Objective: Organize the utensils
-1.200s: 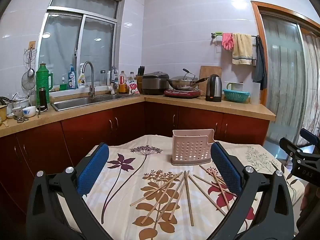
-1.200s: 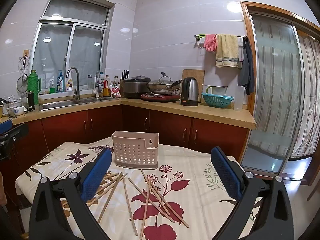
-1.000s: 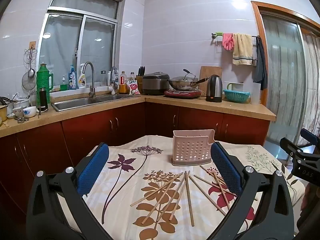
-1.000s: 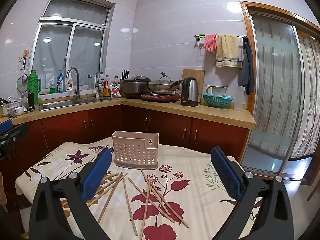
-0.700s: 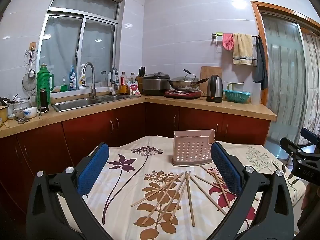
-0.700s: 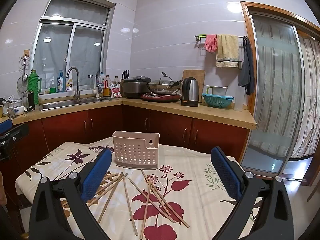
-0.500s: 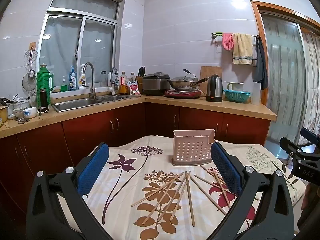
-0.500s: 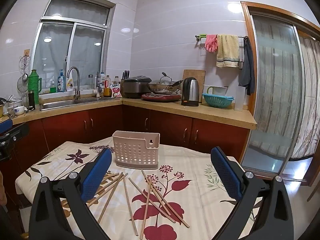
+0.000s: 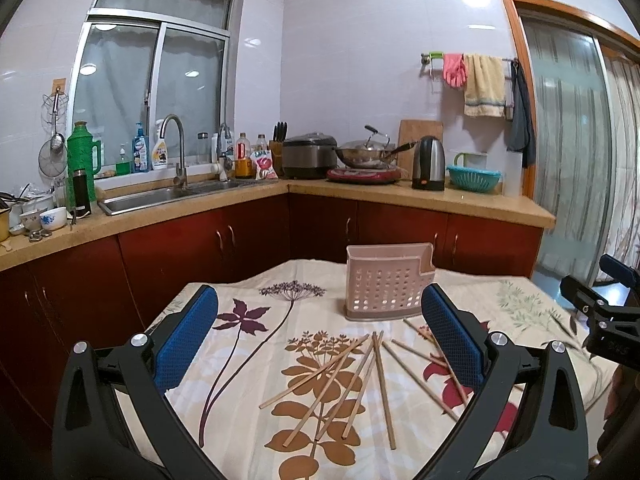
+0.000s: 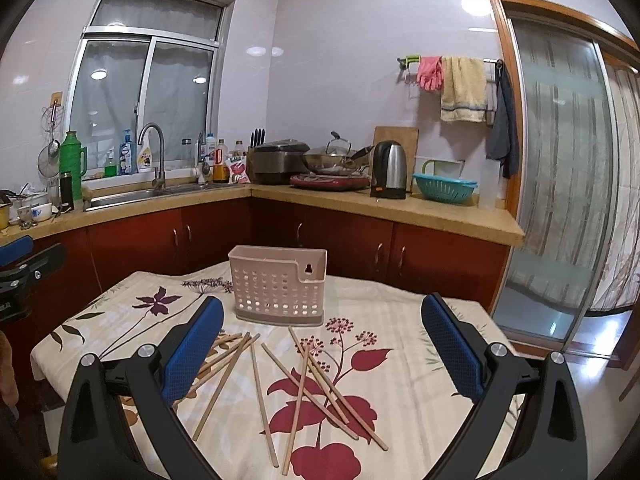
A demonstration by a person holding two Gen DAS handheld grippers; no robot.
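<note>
Several wooden chopsticks point(image 9: 352, 376) lie scattered on a floral tablecloth point(image 9: 256, 344); they also show in the right wrist view point(image 10: 304, 380). A pink perforated utensil holder point(image 9: 386, 288) stands upright behind them, empty as far as I can see; it also shows in the right wrist view point(image 10: 280, 292). My left gripper point(image 9: 320, 340) is open and empty, held above the near side of the table. My right gripper point(image 10: 322, 344) is open and empty too, above the chopsticks. The right gripper's body shows at the right edge of the left wrist view point(image 9: 600, 312).
The table edge drops off on the left point(image 10: 40, 352) and right point(image 10: 496, 336). Red-brown kitchen cabinets point(image 9: 200, 248) with a sink point(image 9: 160, 196), kettle point(image 9: 428, 164) and wok point(image 9: 364, 152) stand behind the table. A sliding glass door point(image 10: 560, 200) is to the right.
</note>
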